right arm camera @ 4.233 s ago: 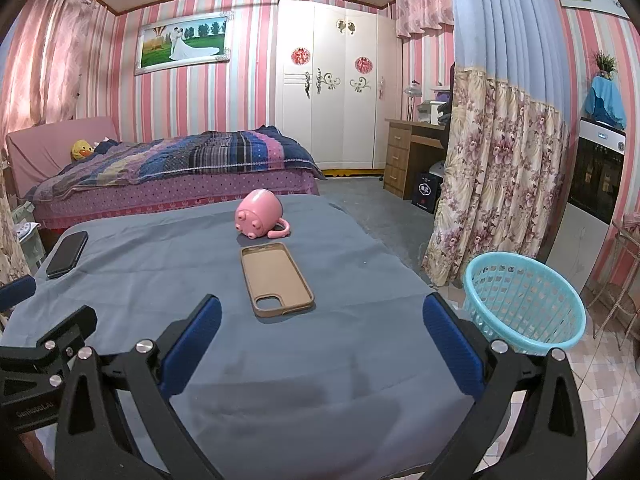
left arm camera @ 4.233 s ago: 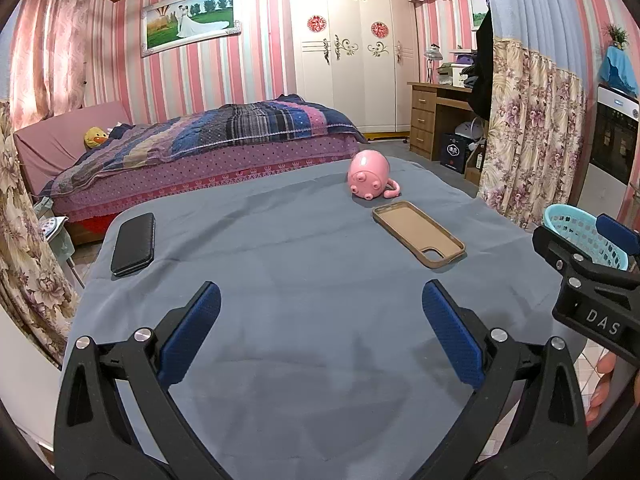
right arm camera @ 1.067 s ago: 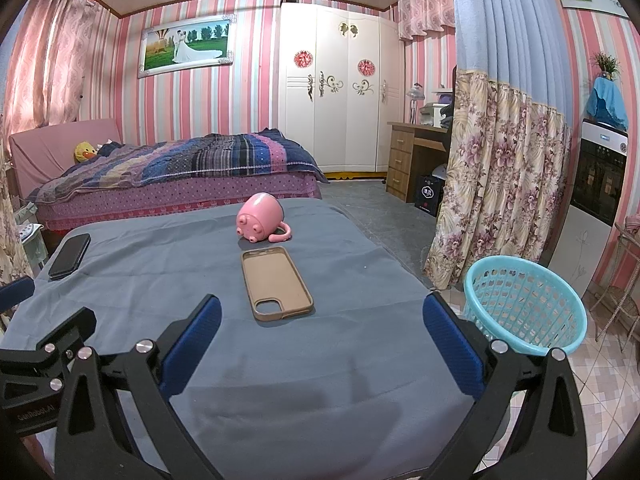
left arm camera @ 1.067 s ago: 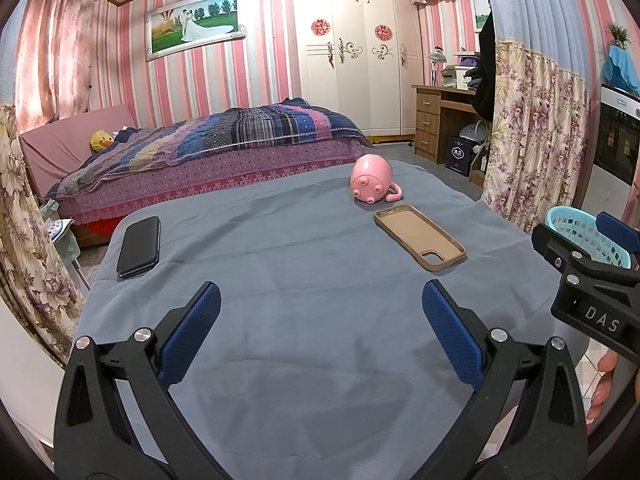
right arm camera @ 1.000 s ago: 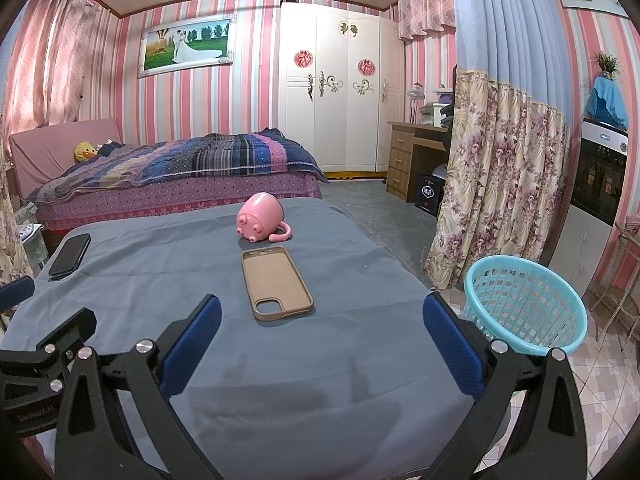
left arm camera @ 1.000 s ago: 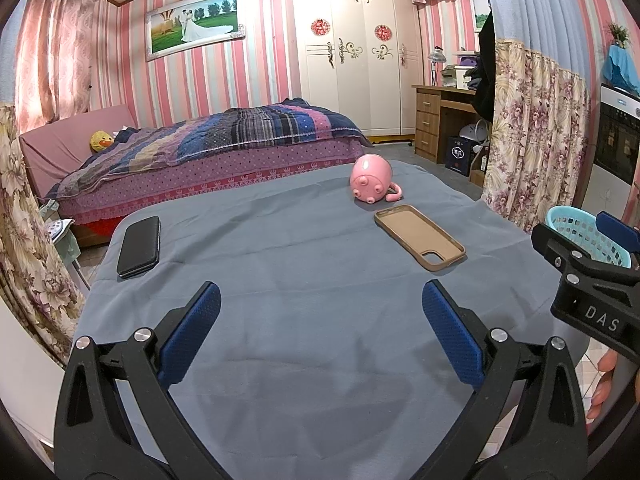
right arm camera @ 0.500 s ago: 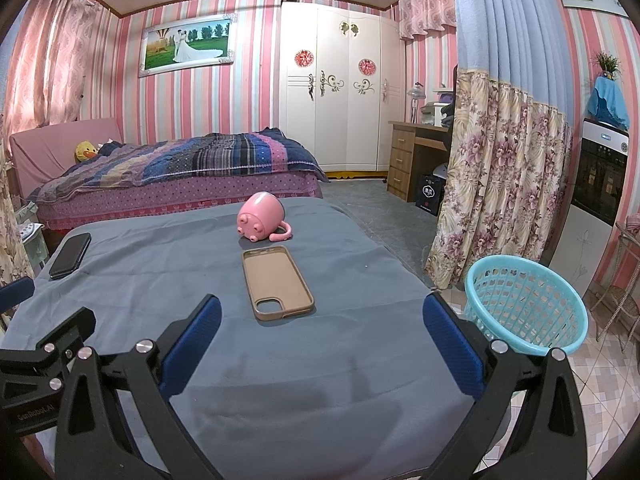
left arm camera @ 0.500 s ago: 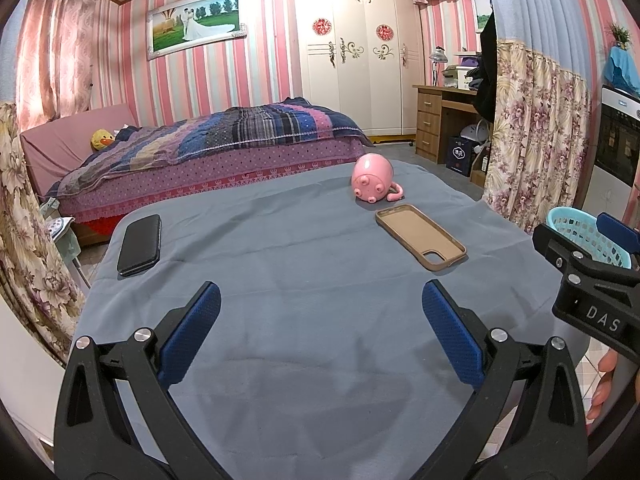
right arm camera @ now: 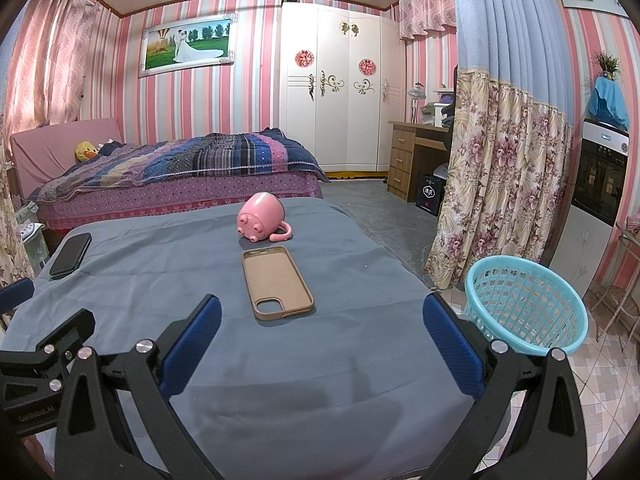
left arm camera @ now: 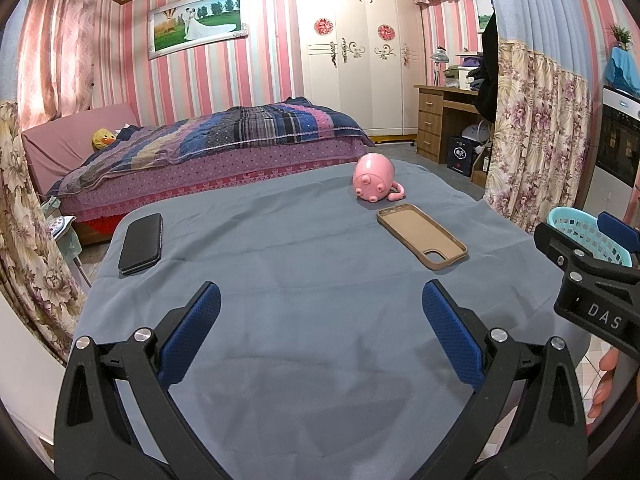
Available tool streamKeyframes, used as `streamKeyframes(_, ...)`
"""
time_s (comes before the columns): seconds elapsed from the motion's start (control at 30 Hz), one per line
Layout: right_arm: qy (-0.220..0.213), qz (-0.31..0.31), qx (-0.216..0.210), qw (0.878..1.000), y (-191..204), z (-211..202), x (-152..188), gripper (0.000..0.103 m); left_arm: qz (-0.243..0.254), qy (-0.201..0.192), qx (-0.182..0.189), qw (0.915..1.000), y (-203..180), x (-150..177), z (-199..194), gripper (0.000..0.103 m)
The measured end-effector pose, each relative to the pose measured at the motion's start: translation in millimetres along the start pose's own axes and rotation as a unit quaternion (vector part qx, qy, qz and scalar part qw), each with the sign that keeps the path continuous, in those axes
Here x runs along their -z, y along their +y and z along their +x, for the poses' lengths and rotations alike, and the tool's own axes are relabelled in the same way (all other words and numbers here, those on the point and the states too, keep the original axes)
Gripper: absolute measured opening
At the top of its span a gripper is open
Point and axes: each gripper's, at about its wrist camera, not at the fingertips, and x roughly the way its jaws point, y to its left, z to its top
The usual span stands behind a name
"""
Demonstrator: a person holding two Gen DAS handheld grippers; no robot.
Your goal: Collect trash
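We hold the left gripper [left arm camera: 320,320] and right gripper [right arm camera: 320,320] spread wide, both empty (above the grey cloth-covered table [right arm camera: 320,380]); the turquoise plastic mesh basket [right arm camera: 524,304] stands beside it.

Basket [left arm camera: 580,236] half hidden behind right claw body in left view; hand [left arm camera: 604,384] cut by frame edge.

Table cover [right arm camera: 328,364]: matt grey cloth, lightly creased. Pig mug [right arm camera: 261,216] at 12 o'clock: smooth glossy pink. Phone case [right arm camera: 277,282]: tan, matt, leather-look. Phone [left arm camera: 141,243] at 10 o'clock: glossy black. Basket [right arm camera: 524,304] at 3 o'clock: turquoise lattice plastic. Gripper pads [right arm camera: 192,344]: textured blue on matt black plastic.
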Motion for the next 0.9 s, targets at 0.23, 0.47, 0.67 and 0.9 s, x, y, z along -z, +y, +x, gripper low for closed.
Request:
streamKeyframes(0.23,-0.002,0.000,-0.001,1.000,-1.5,-0.3,-0.1,0.098,-0.001,0.000,-0.006,1.0000,-1.2,-0.7,-1.7,0.097)
streamKeyframes(0.47,-0.008,0.000,-0.004,1.000,-3.9,-2.9,-1.7,0.098,-0.007,-0.004,-0.012,0.9999,-2.3,-2.9,-7.2,0.097)
streamKeyframes(0.67,-0.007,-0.003,-0.004,1.000,-5.3,-3.5,-2.1,0.098,-0.003,-0.006,-0.006,1.0000,-8.6,-3.2,-11.4,0.097)
streamKeyframes(0.9,-0.005,0.000,-0.001,1.000,-7.2,-3.7,-0.8,0.098,0.006,-0.004,-0.004,1.0000,-15.9,-2.3,-14.6,0.097)
